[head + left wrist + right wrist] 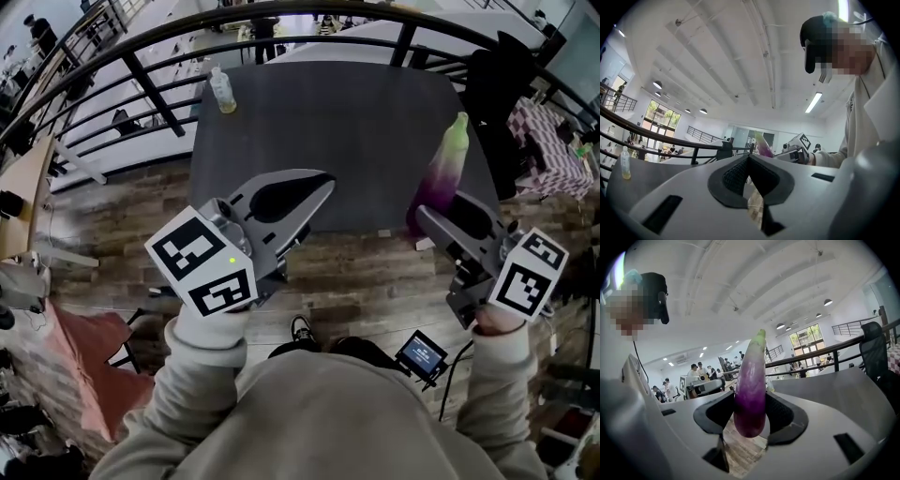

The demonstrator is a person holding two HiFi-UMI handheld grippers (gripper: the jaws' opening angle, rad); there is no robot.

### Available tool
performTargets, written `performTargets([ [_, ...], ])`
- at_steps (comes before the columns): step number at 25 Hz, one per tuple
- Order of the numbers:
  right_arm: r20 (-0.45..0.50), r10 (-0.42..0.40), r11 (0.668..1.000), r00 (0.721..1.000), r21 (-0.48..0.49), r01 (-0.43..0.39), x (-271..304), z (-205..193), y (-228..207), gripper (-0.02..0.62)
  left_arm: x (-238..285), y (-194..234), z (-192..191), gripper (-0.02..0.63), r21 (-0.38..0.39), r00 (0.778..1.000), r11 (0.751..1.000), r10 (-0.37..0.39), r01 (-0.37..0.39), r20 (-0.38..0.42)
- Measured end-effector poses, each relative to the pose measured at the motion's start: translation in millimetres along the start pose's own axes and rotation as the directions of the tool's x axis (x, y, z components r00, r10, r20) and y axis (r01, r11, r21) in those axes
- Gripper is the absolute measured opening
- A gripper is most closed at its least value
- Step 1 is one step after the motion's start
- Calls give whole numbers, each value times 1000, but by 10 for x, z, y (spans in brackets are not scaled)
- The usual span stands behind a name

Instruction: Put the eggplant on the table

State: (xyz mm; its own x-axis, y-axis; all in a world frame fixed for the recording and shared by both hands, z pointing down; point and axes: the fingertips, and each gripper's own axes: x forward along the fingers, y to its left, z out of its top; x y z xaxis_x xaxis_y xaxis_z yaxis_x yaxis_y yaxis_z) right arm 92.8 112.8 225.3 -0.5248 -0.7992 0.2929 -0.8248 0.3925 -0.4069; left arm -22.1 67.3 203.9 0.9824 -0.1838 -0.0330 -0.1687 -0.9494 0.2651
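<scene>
right tongs [750, 405] grip the eggplant [751, 385] upright near the table [356, 131].

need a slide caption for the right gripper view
Right gripper clamps a purple eggplant upright, green tip up, grey table just ahead

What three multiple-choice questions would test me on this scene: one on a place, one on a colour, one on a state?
1. Where is the bottle?
A) the table's far left corner
B) the floor
C) a chair

2. The eggplant's body is:
A) yellow
B) purple
C) red

3. The right gripper is:
A) open, empty
B) shut on the eggplant
C) out of view

Answers: A, it stands on that corner; B, purple below a green tip; B, both pads press the eggplant's sides.
</scene>
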Motion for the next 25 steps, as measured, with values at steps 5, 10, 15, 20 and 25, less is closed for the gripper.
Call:
performTargets([
  [5,-18,8,1000,1000,-4,-8,221,49,-37,218,-71,201,25,6,-13,1000,1000,7,-7,11],
  [10,-30,37,999,999,-30,-38,467,160,-36,218,-143,375,90,6,-9,999,999,31,-31,23],
  [15,-41,87,995,995,-44,-88,657,303,-181,219,-32,555,146,6,1,997,997,72,-72,26],
  [20,-34,122,991,992,-49,-123,843,556,-438,218,176,790,257,6,20,994,995,101,-102,28],
  [25,-36,156,987,987,-42,-157,948,724,-832,219,530,1040,293,6,19,991,991,133,-133,28],
])
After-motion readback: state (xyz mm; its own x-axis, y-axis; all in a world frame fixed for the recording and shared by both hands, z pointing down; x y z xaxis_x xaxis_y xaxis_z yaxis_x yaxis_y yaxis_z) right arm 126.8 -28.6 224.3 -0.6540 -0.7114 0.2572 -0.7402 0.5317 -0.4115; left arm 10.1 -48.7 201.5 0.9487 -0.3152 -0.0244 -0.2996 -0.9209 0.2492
